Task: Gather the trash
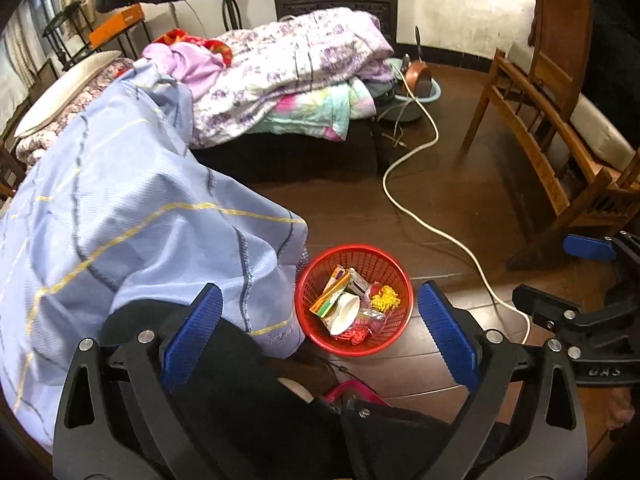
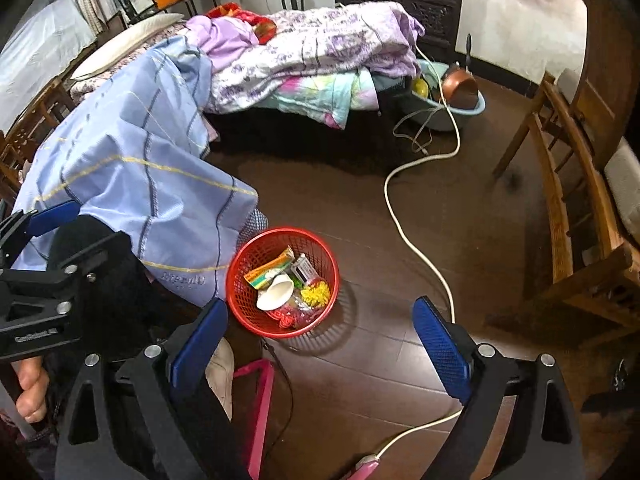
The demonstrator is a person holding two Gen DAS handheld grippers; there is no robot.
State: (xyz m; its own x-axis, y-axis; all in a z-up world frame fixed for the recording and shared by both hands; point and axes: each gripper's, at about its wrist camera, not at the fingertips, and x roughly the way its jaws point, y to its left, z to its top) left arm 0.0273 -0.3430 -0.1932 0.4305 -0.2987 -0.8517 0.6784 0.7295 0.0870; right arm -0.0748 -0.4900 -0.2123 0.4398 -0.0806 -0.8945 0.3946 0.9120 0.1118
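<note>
On the dark wooden floor, a little below the middle of both frames, stands one red mesh basket (image 1: 354, 300), just beside the hanging corner of a light blue blanket (image 1: 132, 216) that drapes down from the bed at the left. The basket holds the trash: one white paper cup (image 1: 345, 312) lying on its side, one orange and green wrapper (image 1: 330, 292) leaning against the left wall, one yellow crumpled bit (image 1: 385, 297) toward the right, a small pale packet behind the cup, and some clear and red wrappers at the near side, too tangled to count.

There are two grippers. The left gripper (image 1: 320, 328) fills the bottom of the left wrist view, its two blue pads spread wide with nothing pinched between them; dark cloth and a pink strip lie beneath it. The right gripper (image 2: 320, 344) fills the bottom of the right wrist view, also spread wide and empty, over bare floor, with the basket just beyond its left finger.

One white cable (image 1: 416, 200) snakes across the floor from the upper middle toward the lower right. At the upper middle, one light blue basin (image 2: 452, 114) sits on the floor by the bed's end and holds a copper-coloured pot (image 2: 460, 88) and something yellow. A purple flowered quilt (image 1: 296, 64) is piled on the bed above. One wooden chair (image 1: 552, 136) stands at the right edge.
</note>
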